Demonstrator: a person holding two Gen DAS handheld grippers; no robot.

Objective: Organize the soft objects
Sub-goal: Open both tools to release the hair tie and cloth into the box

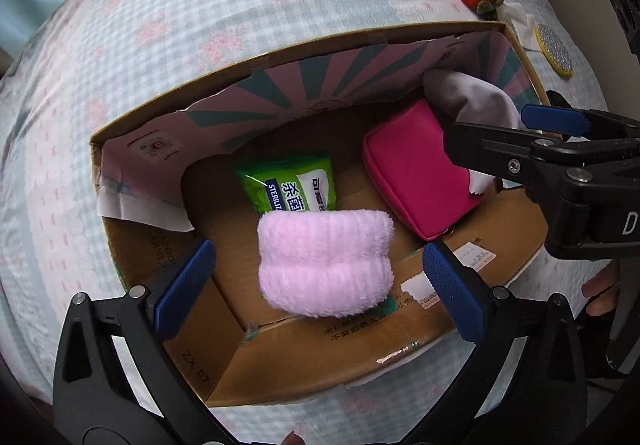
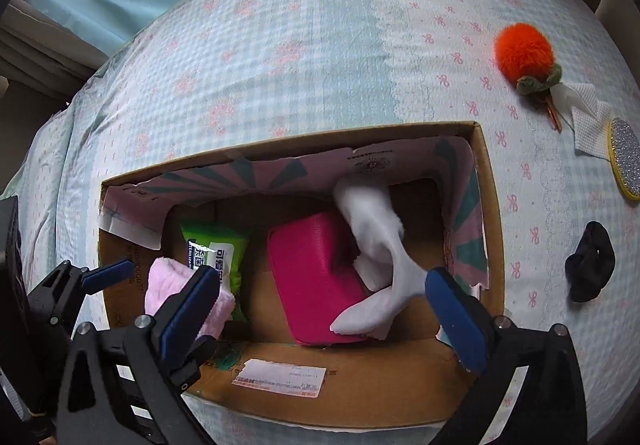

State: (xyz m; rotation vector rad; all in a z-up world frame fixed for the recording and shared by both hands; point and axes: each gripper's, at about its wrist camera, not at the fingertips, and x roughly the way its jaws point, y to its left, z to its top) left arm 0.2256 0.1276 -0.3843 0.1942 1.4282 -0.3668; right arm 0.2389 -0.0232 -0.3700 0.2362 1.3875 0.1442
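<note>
An open cardboard box (image 1: 304, 349) stands on a bed. My left gripper (image 1: 320, 285) hangs over it, pointing down, jaws wide open. A folded pink fluffy cloth (image 1: 324, 261) lies between the blue pads without touching them. Beside it in the box are a green wipes pack (image 1: 288, 185) and a magenta pouch (image 1: 416, 173). My right gripper (image 2: 322, 313) is open too, over the box's right half. A white cloth (image 2: 376, 245) lies draped over the magenta pouch (image 2: 312, 277) between its fingers; its lower end comes close to the right pad.
On the checked bedcover (image 2: 280, 45) right of the box lie an orange pompom (image 2: 524, 49), a white mesh scrap (image 2: 588, 101), a glittery yellow-rimmed disc (image 2: 624, 161) and a black scrunchie (image 2: 592, 261). The two grippers stand close together over the box.
</note>
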